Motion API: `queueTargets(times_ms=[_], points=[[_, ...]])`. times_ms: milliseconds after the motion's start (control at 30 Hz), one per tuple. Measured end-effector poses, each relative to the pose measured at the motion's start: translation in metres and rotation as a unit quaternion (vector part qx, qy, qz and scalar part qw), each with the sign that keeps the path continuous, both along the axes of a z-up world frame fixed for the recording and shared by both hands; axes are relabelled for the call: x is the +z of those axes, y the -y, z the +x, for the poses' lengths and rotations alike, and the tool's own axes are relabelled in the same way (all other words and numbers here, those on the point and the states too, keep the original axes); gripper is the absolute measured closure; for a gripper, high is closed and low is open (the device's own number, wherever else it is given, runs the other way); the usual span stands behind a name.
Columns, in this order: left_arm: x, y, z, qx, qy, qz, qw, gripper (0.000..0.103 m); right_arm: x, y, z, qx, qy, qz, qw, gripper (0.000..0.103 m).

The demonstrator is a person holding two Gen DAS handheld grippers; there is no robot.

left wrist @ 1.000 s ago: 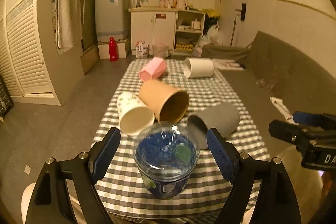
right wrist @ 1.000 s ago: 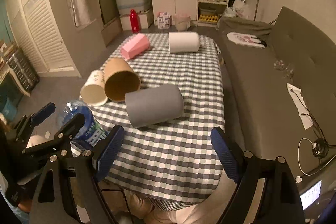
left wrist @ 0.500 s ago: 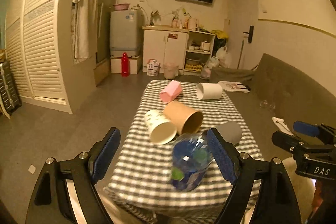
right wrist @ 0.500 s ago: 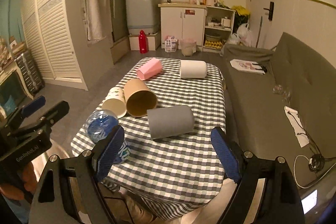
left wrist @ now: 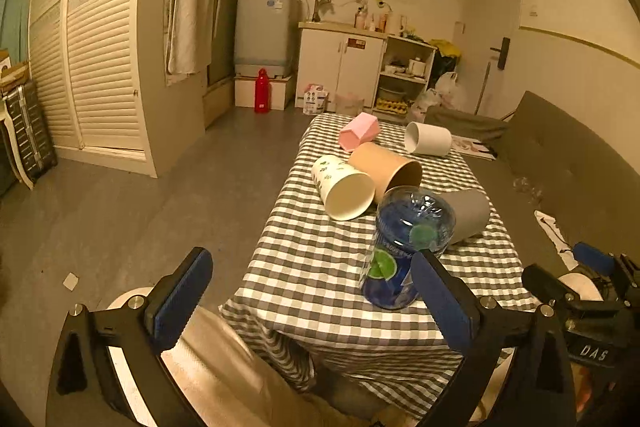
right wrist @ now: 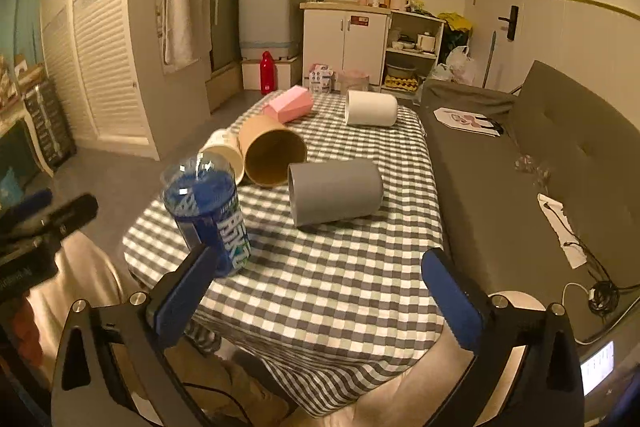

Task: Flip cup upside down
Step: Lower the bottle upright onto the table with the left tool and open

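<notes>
While both grippers hang back off the near edge of the counter (right wrist: 320,291), nothing's being held: left gripper (left wrist: 312,303) has its fingers wide apart, and right gripper (right wrist: 316,295) is spread just as wide. The clear blue cup (left wrist: 404,251) stands on the checkered cloth near the front edge, bottom facing up, around 1 o'clock from the left gripper and 11 o'clock from the right one. Just behind it, a grey cup (right wrist: 334,193), a brown paper cup (right wrist: 272,151) and a white printed cup (left wrist: 344,187) lie on their sides, bunched together. Farther back, a pink cup (left wrist: 358,131) and a plain white cup (left wrist: 428,139) lie tipped over too.
</notes>
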State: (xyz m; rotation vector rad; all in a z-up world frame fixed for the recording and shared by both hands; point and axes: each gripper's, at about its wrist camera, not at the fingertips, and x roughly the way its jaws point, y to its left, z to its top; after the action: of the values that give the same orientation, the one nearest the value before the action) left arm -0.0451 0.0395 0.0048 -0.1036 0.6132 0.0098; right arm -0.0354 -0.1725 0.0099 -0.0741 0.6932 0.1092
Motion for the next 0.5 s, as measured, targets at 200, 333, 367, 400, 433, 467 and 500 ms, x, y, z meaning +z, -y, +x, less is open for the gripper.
queueTargets(times_ms=[200, 333, 367, 400, 433, 467, 500], points=[[0.0002, 0.0073, -0.0014, -0.016, 0.0, 0.012, 0.9998, 0.001, -0.0015, -0.001, -0.0012, -0.001, 0.007, -0.003, 1.0, 0.0], [0.0005, 0.0086, -0.0014, -0.017, 0.0, 0.013, 0.9998, 0.001, -0.0015, 0.0011, -0.0015, -0.008, 0.009, 0.002, 1.0, 0.0], [0.0004, 0.0086, -0.0015, -0.016, 0.0, 0.013, 0.9998, 0.001, -0.0011, 0.0021, -0.0014, -0.009, 0.01, 0.003, 1.0, 0.0], [0.0003, 0.0089, -0.0016, -0.016, -0.001, 0.013, 0.9998, 0.001, -0.0007, 0.0028, -0.0014, -0.01, 0.011, 0.004, 1.0, 0.0], [0.0003, 0.0094, -0.0015, -0.015, -0.001, 0.013, 0.9998, 0.001, -0.0004, 0.0034, -0.0014, -0.011, 0.011, 0.004, 1.0, 0.0], [0.0003, 0.01, -0.002, -0.015, -0.001, 0.014, 0.9998, 0.001, 0.0, 0.0036, -0.0017, -0.012, 0.012, 0.004, 1.0, 0.0], [0.0005, 0.0097, -0.002, -0.015, -0.001, 0.014, 0.9998, 0.001, 0.0002, 0.0035, -0.0021, -0.013, 0.014, 0.005, 1.0, 0.0]])
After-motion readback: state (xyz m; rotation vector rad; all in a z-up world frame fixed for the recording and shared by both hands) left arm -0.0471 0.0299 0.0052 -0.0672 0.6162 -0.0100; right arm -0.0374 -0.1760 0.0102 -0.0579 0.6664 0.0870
